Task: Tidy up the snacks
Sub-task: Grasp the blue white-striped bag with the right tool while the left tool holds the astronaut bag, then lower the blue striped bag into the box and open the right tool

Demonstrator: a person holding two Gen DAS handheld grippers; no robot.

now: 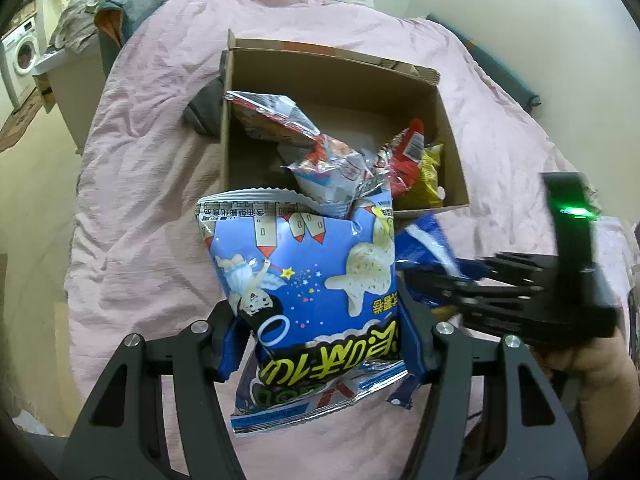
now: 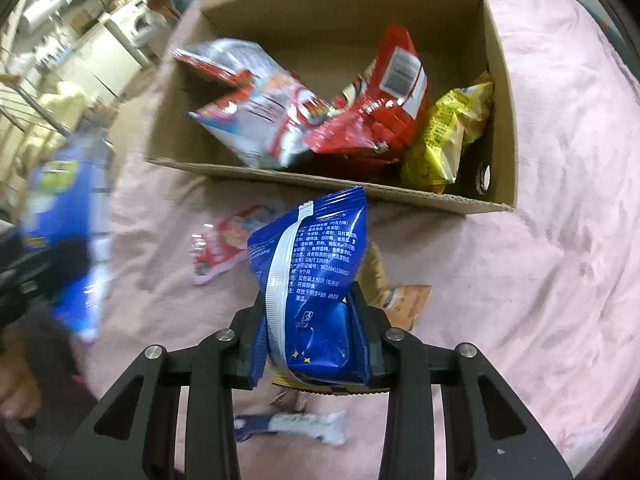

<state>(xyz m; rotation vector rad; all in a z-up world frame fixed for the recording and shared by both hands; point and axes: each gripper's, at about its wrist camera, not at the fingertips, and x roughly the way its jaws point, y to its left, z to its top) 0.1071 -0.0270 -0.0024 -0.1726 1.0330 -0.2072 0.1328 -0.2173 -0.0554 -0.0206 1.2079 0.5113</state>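
Cardboard box [image 2: 496, 92] ahead, both tongs [image 1: 316, 344] [image 2: 308, 344] clamped on blue bags [image 1: 312, 280] [image 2: 312, 264], perhaps wrappers [image 2: 224, 248] beneath.

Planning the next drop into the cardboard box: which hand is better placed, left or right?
Probably left. Its tongs hold the light-blue cartoon snack bag already over the brown cardboard box's near edge; the right tongs' dark-blue packet looks short of it.

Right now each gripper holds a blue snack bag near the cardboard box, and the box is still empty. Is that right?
Not quite: the cardboard box is not empty. The right wrist view shows a red bag, a yellow bag and silver-and-red bags inside. The rest holds: the left gripper and the right gripper each hold a blue snack bag.
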